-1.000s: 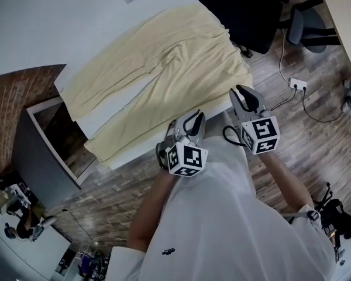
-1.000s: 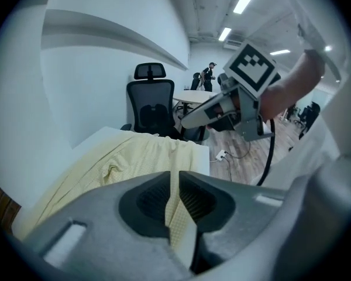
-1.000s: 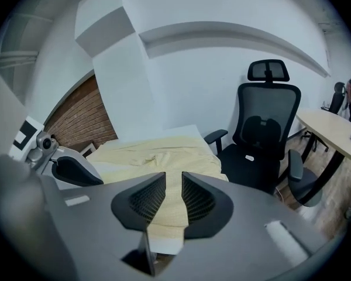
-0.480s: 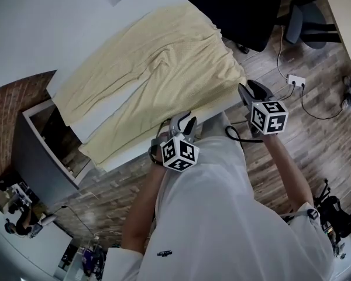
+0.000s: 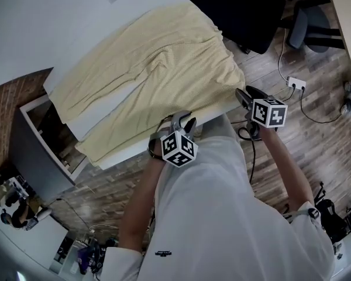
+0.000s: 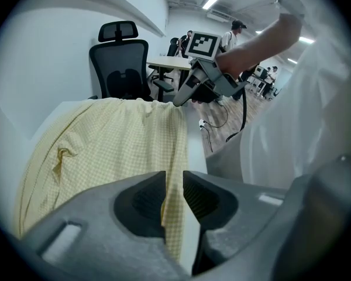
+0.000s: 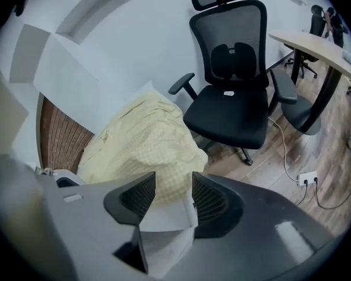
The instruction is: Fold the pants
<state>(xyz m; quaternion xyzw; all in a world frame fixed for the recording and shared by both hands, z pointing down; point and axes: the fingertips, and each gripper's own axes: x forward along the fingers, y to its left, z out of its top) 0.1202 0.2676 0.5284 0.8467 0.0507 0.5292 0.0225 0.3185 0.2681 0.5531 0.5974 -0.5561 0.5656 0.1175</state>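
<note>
I read the step in hand as taking hold of the near side of the pale yellow checked cotton pants [image 5: 158, 69], which lie spread flat on the white table [image 5: 102, 111] with the waist to the right and the two legs running off to the left. To do it well I want both pinches on the same long edge. The left gripper [image 5: 184, 122] should bite the outer seam of the near leg and the right gripper [image 5: 244, 95] the near waist corner, each taking the full thickness of cloth and none of the table edge. The cloth between them should stay lightly taut, so that the near leg can be carried over onto the far one without a ridge. The left jaws have just been opening and stand only narrowly apart, with the near hem lined up in the gap but not pinched, so I judge there is room to slide deeper before closing. The right jaws have just been opening too and are clearly wider, with nothing between them; the table corner and the waist lie just beyond. Both grippers tilt steeply down at the near table edge. The left forearm reaches forward close to my body, and the right is held out further to the right.
</note>
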